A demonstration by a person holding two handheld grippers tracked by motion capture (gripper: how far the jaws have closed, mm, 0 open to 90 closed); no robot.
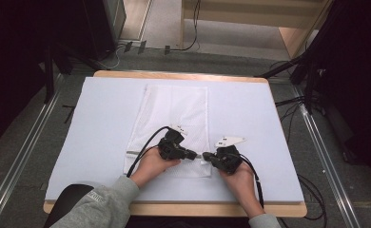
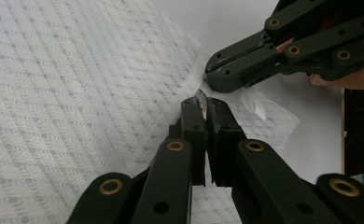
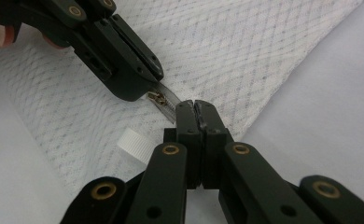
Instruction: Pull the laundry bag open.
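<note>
White mesh zippered laundry bag point(image 1: 174, 118) lies frame centre on white table cover point(image 1: 102, 142). Left gripper point(image 1: 193, 154) clamps metal zipper pull point(image 3: 157, 99); right gripper point(image 1: 208, 156) pinches bag's corner. Judgement: hold corner taut, draw pull straight along zipper.

My counter point(image 1: 102, 75): wooden edge, white mat point(image 1: 250, 123) on top. Grey floor point(image 1: 26, 156), metal rails point(image 1: 326, 156), black cables point(image 1: 312, 185), wooden furniture point(image 1: 255, 19) beyond.

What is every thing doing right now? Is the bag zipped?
Mesh bag: lying flat on the table, zipper along the near edge.
Zipper pull: near the bag's right end, by the left gripper's tips.
Left gripper: shut at the zipper.
Right gripper: shut on the bag's corner.
</note>
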